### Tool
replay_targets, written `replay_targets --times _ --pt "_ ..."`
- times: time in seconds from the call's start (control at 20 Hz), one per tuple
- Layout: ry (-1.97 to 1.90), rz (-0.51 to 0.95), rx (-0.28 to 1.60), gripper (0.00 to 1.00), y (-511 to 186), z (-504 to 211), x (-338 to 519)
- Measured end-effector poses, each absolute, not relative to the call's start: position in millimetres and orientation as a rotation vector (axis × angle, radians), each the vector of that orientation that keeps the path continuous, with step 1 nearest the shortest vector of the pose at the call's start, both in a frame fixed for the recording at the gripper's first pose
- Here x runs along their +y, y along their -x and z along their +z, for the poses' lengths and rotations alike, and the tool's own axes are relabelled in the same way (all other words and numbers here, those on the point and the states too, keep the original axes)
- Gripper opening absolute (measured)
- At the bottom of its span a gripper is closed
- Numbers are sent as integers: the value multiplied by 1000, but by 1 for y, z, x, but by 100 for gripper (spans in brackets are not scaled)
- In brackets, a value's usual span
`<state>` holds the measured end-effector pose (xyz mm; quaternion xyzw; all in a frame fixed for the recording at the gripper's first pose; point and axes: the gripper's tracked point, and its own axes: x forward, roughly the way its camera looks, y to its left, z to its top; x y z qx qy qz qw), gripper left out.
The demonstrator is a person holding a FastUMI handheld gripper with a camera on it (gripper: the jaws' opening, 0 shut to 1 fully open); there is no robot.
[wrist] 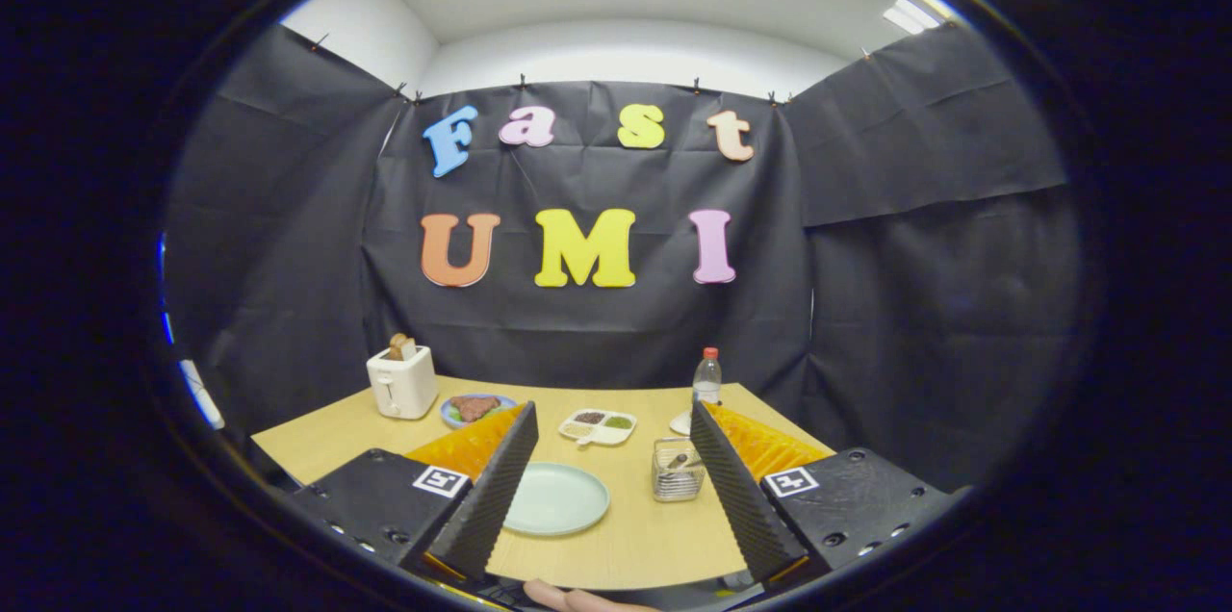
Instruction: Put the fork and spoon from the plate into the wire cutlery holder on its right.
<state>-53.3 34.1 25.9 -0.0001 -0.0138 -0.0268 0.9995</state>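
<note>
Progress: round pale-green plate (pixel 556 498) between the fingers looks bare | cutlery handles stand in the square wire cutlery holder (pixel 677 471) ahead of right finger | gripper (pixel 606 497) spread wide, holding nothing | task judged complete.

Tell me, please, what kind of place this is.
Probably a staged booth, not a real kitchen: black cloth wall, one wooden table with a toaster, plate and wire holder. The gripper fingers are open, holding nothing.
</note>
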Motion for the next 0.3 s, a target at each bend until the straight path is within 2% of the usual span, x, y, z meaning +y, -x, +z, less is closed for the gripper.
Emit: replay_targets --times 0.3 --pt "16 -52 -36 95 54 25 41"
